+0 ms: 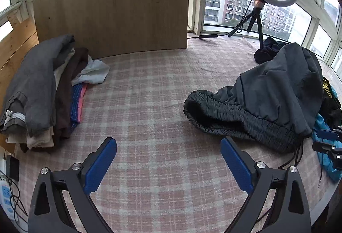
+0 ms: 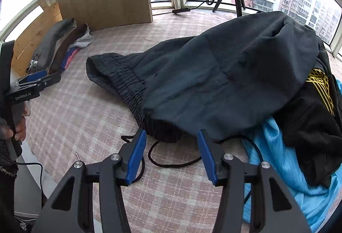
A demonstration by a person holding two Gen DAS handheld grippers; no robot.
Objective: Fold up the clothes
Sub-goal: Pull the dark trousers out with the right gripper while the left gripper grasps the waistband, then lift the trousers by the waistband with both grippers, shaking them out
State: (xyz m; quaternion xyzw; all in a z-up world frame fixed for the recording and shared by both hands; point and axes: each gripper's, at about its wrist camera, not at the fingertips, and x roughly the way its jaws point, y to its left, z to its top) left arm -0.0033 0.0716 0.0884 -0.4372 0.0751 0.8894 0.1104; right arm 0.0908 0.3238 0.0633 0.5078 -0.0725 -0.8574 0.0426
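Dark trousers lie unfolded on the checked table, draped over a heap of clothes at right; elastic waistband points left toward the folded stack. Right tool gapes empty just short of the waistband and drawstring, nearer. Left tool open, empty, waistband off to its right

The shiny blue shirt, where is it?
In the right wrist view, the shiny blue shirt lies at the lower right, partly under the dark trousers and a black garment, right of the right gripper.
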